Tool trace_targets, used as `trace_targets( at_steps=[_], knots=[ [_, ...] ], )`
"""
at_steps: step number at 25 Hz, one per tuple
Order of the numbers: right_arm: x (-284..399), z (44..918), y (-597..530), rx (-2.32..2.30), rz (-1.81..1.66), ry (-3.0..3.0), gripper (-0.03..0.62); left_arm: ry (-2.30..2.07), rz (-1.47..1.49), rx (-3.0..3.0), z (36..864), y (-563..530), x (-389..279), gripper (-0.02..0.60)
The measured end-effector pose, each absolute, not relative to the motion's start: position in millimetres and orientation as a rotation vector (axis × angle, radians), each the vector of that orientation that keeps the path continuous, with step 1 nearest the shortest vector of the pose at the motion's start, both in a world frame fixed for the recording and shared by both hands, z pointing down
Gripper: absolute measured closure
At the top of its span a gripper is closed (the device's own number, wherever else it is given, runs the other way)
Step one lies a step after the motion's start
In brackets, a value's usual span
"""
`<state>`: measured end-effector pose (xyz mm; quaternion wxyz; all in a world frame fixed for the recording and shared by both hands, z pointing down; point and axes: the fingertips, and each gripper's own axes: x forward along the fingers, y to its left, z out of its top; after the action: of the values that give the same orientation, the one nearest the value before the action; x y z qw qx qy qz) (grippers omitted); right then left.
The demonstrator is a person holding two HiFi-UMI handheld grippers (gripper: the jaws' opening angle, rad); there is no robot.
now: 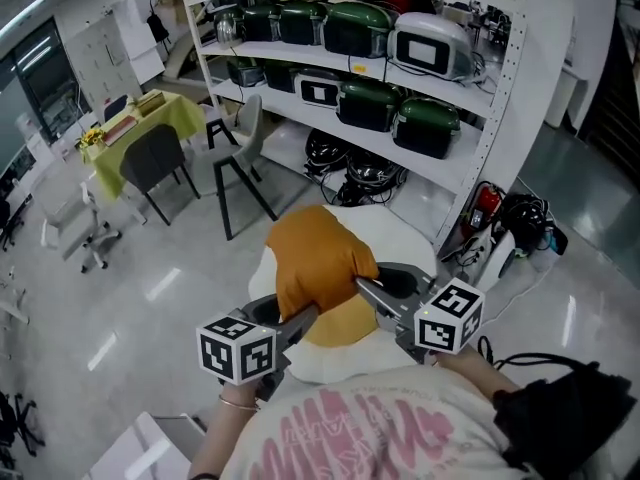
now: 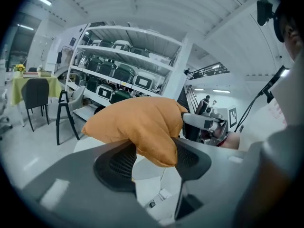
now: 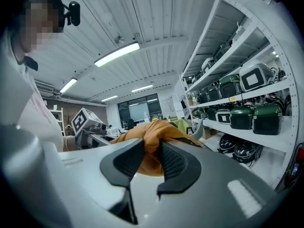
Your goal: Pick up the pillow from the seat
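Head view: glossy grey floor (image 1: 150,298), and a big white shelf rack (image 1: 480,118) across the top of the frame loaded with green and white appliances (image 1: 425,126). There's a table (image 1: 150,118) with a yellow-green cloth at the upper left, with dark chairs (image 1: 155,163) next to it. Dead centre is the orange pillow (image 1: 315,258), held above the white seat (image 1: 405,233). The left gripper (image 1: 300,320) has it from the lower left and the right gripper (image 1: 368,290) from the right.

Left gripper view: same rack in the upper middle, table at the far left. The jaws are partly apart but pressing on the pillow's lower corner, which is pinched between the pads. The rest of the pillow bulges above them. The right gripper shows at the pillow's right edge.

Right gripper view: rack runs up the right side and there's a strip ceiling light (image 3: 116,53) up top. The jaws are closer together here, squeezing a fold of the orange fabric. The other gripper's marker cube (image 3: 85,121) sits at the left.
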<state>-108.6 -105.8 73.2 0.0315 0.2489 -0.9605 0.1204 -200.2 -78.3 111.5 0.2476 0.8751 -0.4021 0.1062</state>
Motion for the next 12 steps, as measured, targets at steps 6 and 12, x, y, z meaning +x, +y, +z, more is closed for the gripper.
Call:
trace_targets(
  at_steps=[6,12],
  knots=[
    [-99.3,66.9,-95.5,0.737,0.399,-2.981,0.491,-1.085,0.202,2.403,109.0,-63.8,-189.3,0.353],
    [-88.2,75.1,-92.3,0.763,0.382,-2.947,0.493,-1.062,0.250,2.406,121.5,-58.7,-174.4,0.354]
  ],
)
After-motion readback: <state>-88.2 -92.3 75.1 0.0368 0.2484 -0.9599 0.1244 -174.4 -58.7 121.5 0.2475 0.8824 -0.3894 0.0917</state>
